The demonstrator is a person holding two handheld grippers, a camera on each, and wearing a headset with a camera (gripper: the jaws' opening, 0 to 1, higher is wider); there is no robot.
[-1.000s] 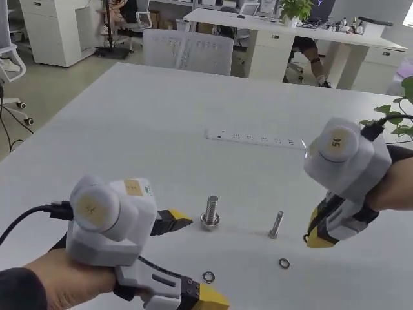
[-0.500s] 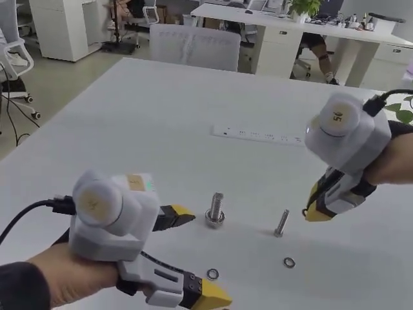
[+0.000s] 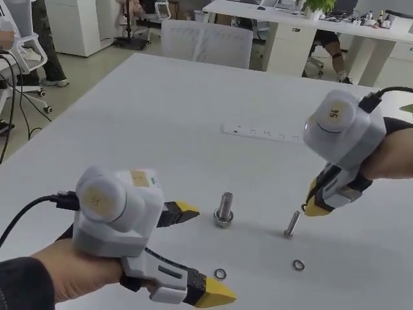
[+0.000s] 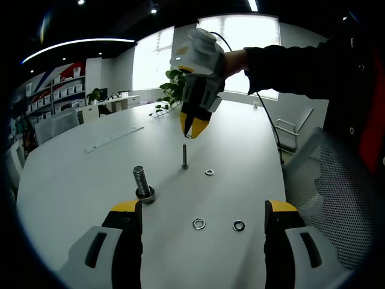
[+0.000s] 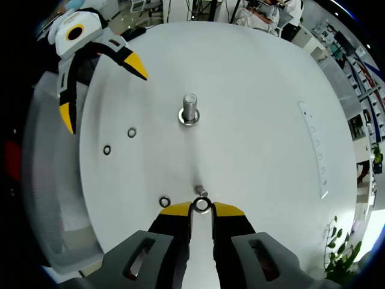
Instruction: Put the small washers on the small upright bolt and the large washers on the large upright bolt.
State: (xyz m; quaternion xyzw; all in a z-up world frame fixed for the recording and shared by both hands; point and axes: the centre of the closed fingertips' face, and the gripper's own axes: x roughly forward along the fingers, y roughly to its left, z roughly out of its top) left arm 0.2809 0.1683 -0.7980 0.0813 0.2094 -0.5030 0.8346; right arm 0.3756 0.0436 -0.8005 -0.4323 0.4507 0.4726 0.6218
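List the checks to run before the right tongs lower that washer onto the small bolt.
1. Washer pinched at the tips of the right tongs: ok.
2. Small bolt standing upright: ok.
3. Washer hole centred over the small bolt's tip: cannot tell. The tips hover close above it, apart.
4. Left tongs open and clear of the small bolt: ok.
5. Large bolt upright, with a ring already at its base: ok.
6. Sizes of the three loose washers lying flat: cannot tell.
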